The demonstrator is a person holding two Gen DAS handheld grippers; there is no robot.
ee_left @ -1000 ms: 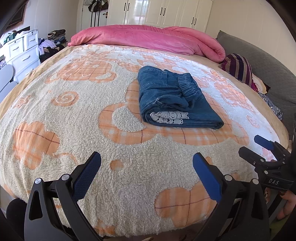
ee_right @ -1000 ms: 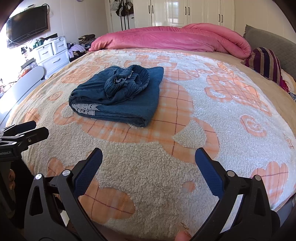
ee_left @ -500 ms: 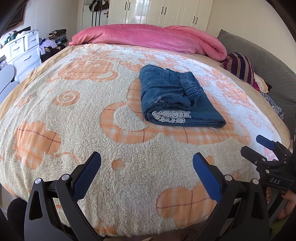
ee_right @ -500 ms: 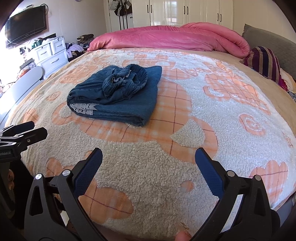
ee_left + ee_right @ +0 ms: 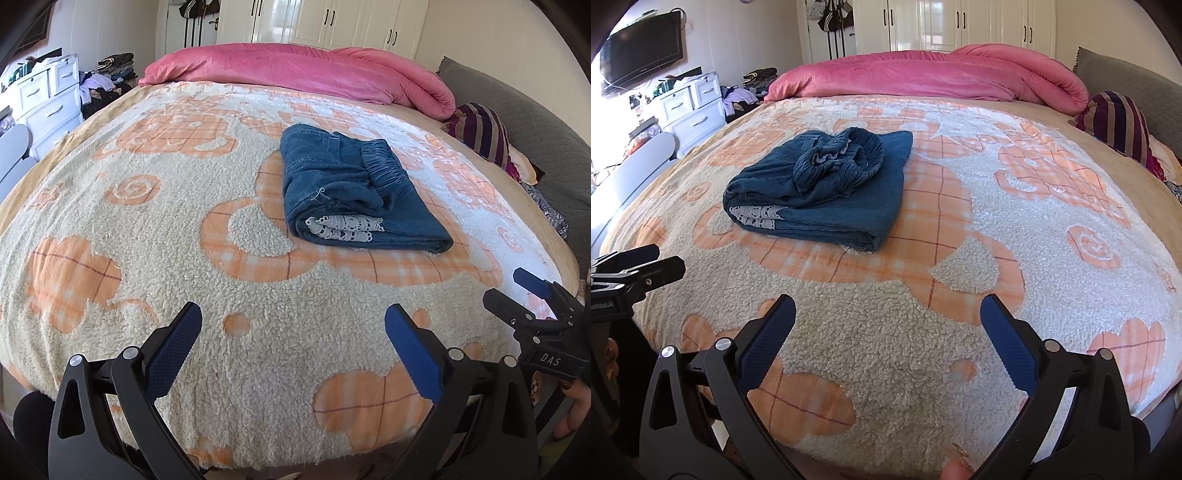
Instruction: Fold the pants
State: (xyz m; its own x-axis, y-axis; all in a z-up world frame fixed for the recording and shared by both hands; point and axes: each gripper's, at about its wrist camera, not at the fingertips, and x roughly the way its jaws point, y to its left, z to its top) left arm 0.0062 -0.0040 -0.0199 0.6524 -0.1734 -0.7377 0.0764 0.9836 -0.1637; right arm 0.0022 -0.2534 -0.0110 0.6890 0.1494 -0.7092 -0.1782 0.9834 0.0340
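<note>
Folded blue pants (image 5: 354, 192) lie mid-blanket (image 5: 147, 221) on the bed. Only the right wrist view shows a wall television (image 5: 641, 46). Left gripper (image 5: 293, 347) and right gripper (image 5: 888, 343) both gape wide, holding nothing, near the bed's edge.

The lower layers of the folded pants (image 5: 354, 192) are hidden under the top fold; only a strip of white lace shows. At 3 o'clock in the left view, the right gripper (image 5: 532, 291) is cut off by the frame edge. The heap of clothes (image 5: 746, 96) at 10 o'clock is too small to sort out.
</note>
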